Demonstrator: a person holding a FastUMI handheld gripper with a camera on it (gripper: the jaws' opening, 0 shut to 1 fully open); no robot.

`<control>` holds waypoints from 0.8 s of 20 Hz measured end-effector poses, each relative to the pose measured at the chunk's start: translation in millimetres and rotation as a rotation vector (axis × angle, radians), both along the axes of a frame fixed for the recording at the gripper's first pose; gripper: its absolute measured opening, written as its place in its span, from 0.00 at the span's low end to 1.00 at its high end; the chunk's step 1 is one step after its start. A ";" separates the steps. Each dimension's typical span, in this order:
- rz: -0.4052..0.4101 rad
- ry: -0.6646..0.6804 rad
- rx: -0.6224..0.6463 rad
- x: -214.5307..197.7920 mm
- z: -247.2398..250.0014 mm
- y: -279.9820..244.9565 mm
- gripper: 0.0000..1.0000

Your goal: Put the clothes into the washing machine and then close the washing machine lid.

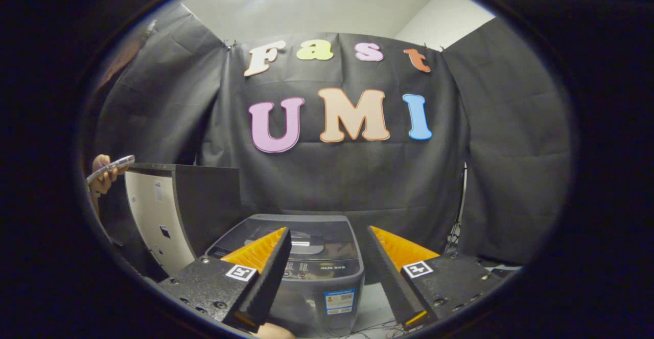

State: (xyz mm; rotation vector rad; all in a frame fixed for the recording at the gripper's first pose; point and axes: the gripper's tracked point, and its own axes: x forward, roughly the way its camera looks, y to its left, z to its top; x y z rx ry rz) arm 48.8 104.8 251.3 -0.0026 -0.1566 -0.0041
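A small grey top-loading washing machine [311,272] stands on the floor below and just ahead of my fingers, in front of the black cloth wall. Its dark lid [291,234] lies flat and closed on top, with a button panel along the front. My gripper [327,242] hovers above the machine's front, its two fingers spread wide apart with nothing between them. I see no clothes among the things in front of me.
A tall dark cabinet with a pale side panel [168,211] stands to the left of the machine. Beyond it, a person's hand [104,173] holds a phone. Cables hang down the cloth wall to the right of the machine [460,226].
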 end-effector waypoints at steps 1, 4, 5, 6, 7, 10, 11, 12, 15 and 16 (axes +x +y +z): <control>-0.003 -0.008 -0.010 -2.2 -2.3 -2.7 0.89; -0.010 0.003 -0.034 -11.3 -15.8 -8.8 0.90; -0.007 0.017 -0.032 -12.4 -22.0 -9.2 0.90; -0.007 0.026 -0.030 -14.6 -26.7 -9.6 0.90; -0.009 0.032 -0.030 -15.4 -30.1 -10.0 0.90; -0.001 0.029 -0.017 -20.0 -33.3 -9.0 0.90; 0.004 0.029 -0.010 -19.3 -36.0 -7.7 0.90; 0.007 0.033 -0.005 -20.3 -39.4 -7.2 0.90; 0.009 0.055 -0.007 -21.7 -50.2 -8.5 0.90; 0.014 0.058 -0.007 -22.3 -52.6 -7.3 0.90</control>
